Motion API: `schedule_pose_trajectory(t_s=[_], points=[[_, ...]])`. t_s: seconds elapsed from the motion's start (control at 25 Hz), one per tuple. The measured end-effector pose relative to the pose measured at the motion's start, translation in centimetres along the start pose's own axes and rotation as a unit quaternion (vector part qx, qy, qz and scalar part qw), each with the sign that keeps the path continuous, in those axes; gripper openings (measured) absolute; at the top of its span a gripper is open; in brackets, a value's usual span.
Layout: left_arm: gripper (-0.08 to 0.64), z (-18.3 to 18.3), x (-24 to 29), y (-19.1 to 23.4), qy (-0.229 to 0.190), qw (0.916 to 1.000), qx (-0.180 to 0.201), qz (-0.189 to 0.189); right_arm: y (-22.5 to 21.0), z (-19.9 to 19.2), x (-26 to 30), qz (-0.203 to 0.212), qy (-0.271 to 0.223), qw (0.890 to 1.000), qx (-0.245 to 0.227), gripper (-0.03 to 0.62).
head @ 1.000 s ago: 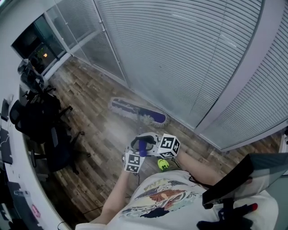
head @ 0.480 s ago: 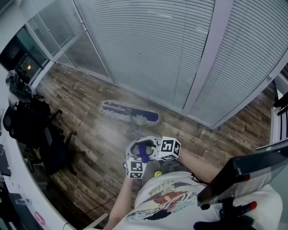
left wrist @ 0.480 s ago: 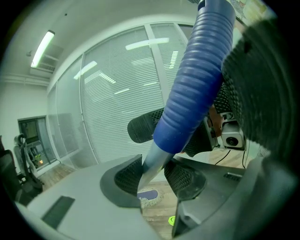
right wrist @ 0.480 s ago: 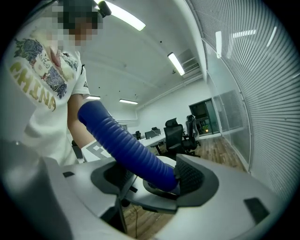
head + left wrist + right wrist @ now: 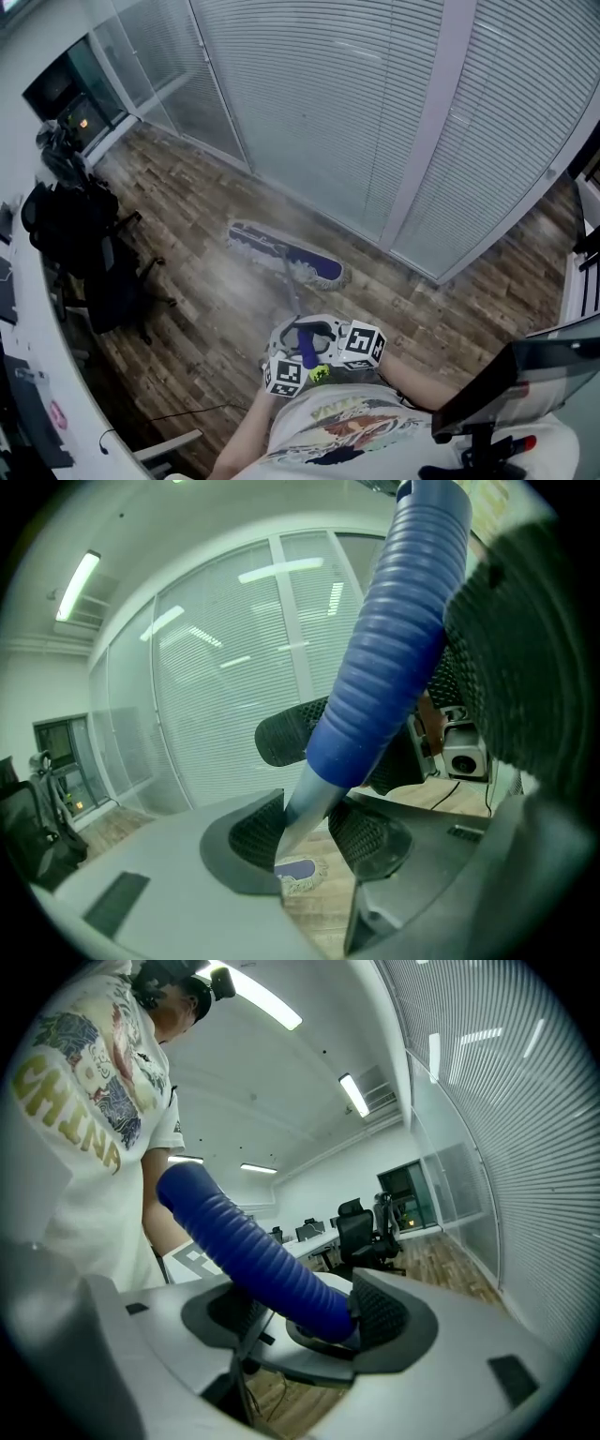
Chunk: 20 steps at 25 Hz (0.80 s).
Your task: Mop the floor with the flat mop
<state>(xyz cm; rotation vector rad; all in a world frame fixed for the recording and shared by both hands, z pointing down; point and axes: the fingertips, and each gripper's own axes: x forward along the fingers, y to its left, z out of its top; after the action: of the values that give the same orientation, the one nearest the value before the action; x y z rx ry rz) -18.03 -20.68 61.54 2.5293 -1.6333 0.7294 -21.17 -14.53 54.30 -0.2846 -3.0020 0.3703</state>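
Observation:
The flat mop's blue fringed head (image 5: 287, 253) lies on the wood floor near the glass wall. Its pole (image 5: 290, 291) runs back to me and ends in a blue ribbed grip (image 5: 307, 349). My left gripper (image 5: 293, 339) is shut on the metal pole just below the grip, and the left gripper view shows the pole (image 5: 302, 810) between the pads, with the mop head (image 5: 298, 872) far beyond. My right gripper (image 5: 319, 345) is shut on the blue grip (image 5: 272, 1269), crossing the left gripper from the right. Its far pad (image 5: 380, 1314) presses the grip's side.
A glass wall with white blinds (image 5: 375, 112) runs along the far side. Black office chairs (image 5: 80, 248) and a white desk edge (image 5: 28, 375) stand at the left. A monitor (image 5: 520, 375) sits at the lower right. A cable (image 5: 178, 412) lies on the floor.
Both grippers have moved sideways along the glass wall with the mop handle, and the mop head has slid over the floor with them. Both grips are unchanged.

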Motion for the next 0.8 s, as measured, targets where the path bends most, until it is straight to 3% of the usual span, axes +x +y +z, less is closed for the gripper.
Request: schedule_pose_trajectory(t_s=[0.44,0.64,0.8], points=[[0.126,1.4,-5.1,-16.6,0.009,1.0,-0.002,-0.001,12.8,-4.4,-10.9,-0.005,-0.017,1.0,0.012,0.273],[0.127,1.1,-7.5,-19.9,0.007,1.0,-0.004,0.001,16.6,-5.4,-12.2,-0.002,-0.018,1.0,0.01,0.273],[0.126,0.6,-7.6,-20.9,0.007,1.0,0.003,0.0,17.3,-6.3,-12.7,-0.003,-0.013,1.0,0.007,0.273]])
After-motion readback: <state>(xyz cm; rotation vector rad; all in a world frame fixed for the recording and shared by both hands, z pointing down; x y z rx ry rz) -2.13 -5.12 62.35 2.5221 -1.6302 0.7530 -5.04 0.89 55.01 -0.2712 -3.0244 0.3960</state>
